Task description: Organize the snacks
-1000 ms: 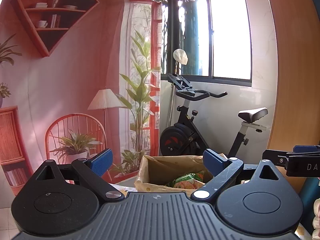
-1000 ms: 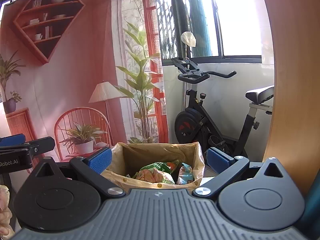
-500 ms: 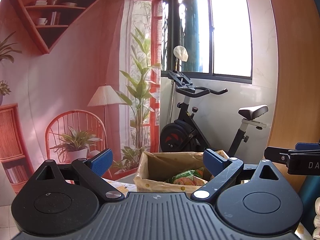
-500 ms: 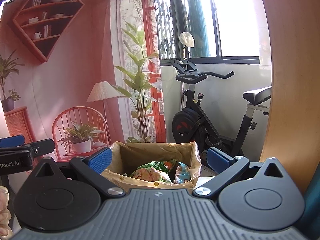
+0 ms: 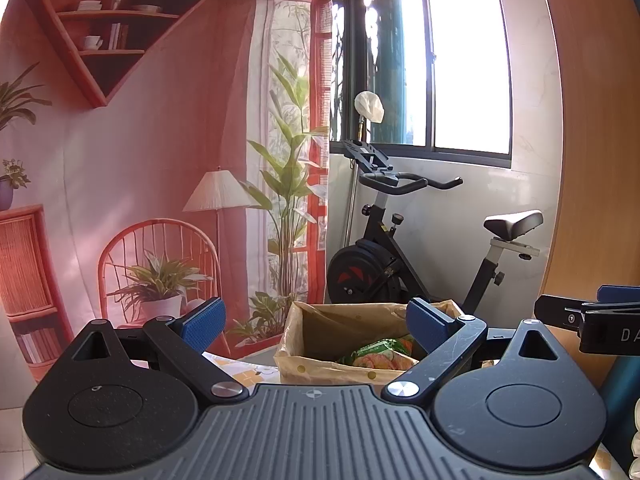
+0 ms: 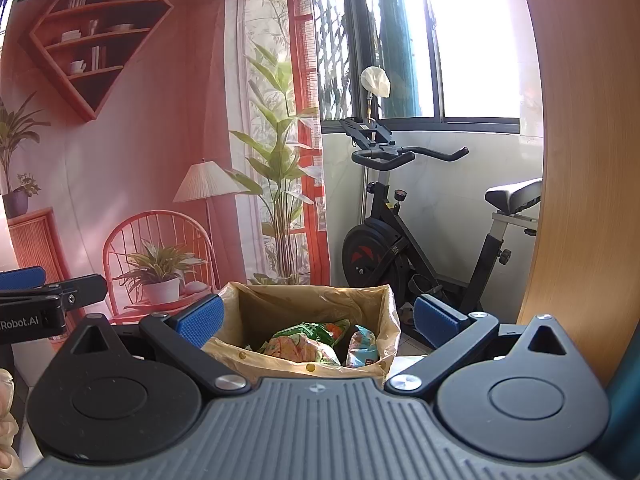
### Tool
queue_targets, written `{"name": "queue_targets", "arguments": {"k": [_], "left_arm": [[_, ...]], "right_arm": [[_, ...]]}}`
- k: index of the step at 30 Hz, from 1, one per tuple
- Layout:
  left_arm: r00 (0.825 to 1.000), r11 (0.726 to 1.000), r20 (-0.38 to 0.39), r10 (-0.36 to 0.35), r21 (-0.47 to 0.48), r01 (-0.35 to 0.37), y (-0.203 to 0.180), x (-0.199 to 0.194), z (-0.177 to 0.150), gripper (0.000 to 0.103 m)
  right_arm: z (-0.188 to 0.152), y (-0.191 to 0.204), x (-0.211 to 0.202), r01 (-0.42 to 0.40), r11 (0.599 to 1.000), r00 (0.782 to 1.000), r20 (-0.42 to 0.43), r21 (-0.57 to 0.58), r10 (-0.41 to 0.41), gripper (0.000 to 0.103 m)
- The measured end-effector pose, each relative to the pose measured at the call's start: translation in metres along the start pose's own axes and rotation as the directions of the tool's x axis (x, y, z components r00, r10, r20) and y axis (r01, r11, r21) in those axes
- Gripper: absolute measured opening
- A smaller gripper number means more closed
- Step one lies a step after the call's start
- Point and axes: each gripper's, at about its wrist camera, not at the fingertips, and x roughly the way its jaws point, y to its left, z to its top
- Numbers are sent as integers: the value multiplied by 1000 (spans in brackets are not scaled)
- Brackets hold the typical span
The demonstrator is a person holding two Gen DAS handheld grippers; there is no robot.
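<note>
the left gripper (image 5: 316, 326) sits low in the centre of its frame with its blue pads spread wide apart and nothing between them. the right gripper (image 6: 318, 320) is the same in its own view: pads well apart, empty. both are held level and pointed at the room rather than down, which reads as a resting or finished pose, not a reach.

just beyond the pads, in the lower middle of each frame, stands the brown paper bag (image 6: 280, 304), upright with its mouth open and its rim folded outward. its open top faces both grippers, likely so packets can be dropped straight in.

inside it the snacks are gathered: a green and orange packet (image 6: 308, 340) lies crumpled on top, and a smaller pale blue packet (image 6: 362, 346) stands beside it toward the right wall. in the left view only the green and orange packet (image 5: 380, 354) shows. no loose snacks are visible outside the bag, so the sorting looks near done.
</note>
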Motion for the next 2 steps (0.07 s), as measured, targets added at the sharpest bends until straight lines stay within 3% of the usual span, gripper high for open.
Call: {"name": "queue_targets", "arguments": {"k": [2], "left_arm": [[1000,1000,-2,0,-1,0,1,0,0,98]], "right_arm": [[0,-1,0,1,1000,1000,0,1,-1,103]]}}
